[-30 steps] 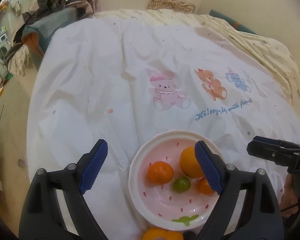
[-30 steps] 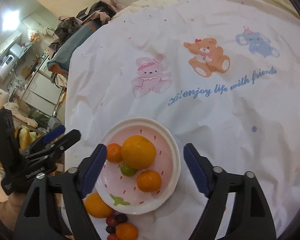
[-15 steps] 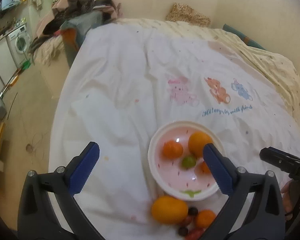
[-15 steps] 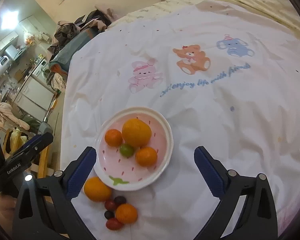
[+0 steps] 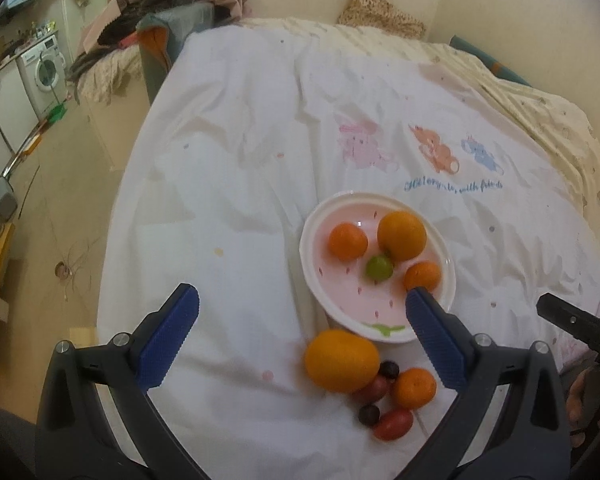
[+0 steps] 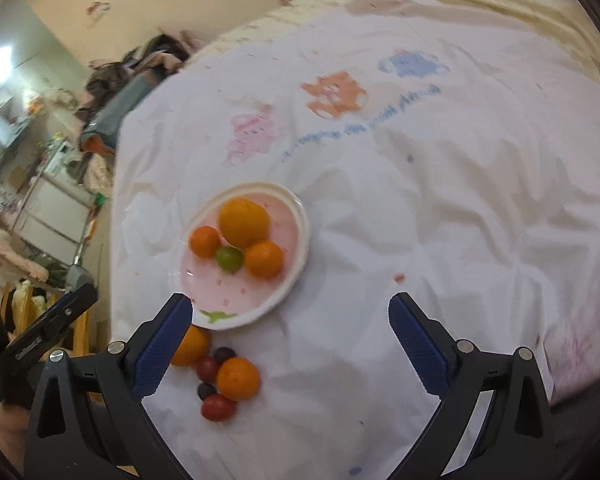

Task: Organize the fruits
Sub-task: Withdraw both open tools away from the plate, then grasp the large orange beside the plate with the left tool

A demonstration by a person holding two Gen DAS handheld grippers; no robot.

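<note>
Fruits are lying in two groups near the white printed sheet's (image 5: pixel 236 184) near edge: two small mandarins, a large orange (image 5: pixel 401 236) and a green lime (image 5: pixel 379 267) in the shallow pink-and-white plate (image 5: pixel 312 264), with another orange (image 5: pixel 341 360), a mandarin and dark grapes loose just beside it. Left gripper (image 5: pixel 302 300) and right gripper (image 6: pixel 290 306) are hanging above, released and empty, jaws spread wide. Only the left view is showing a washing machine (image 5: pixel 44 72).
</note>
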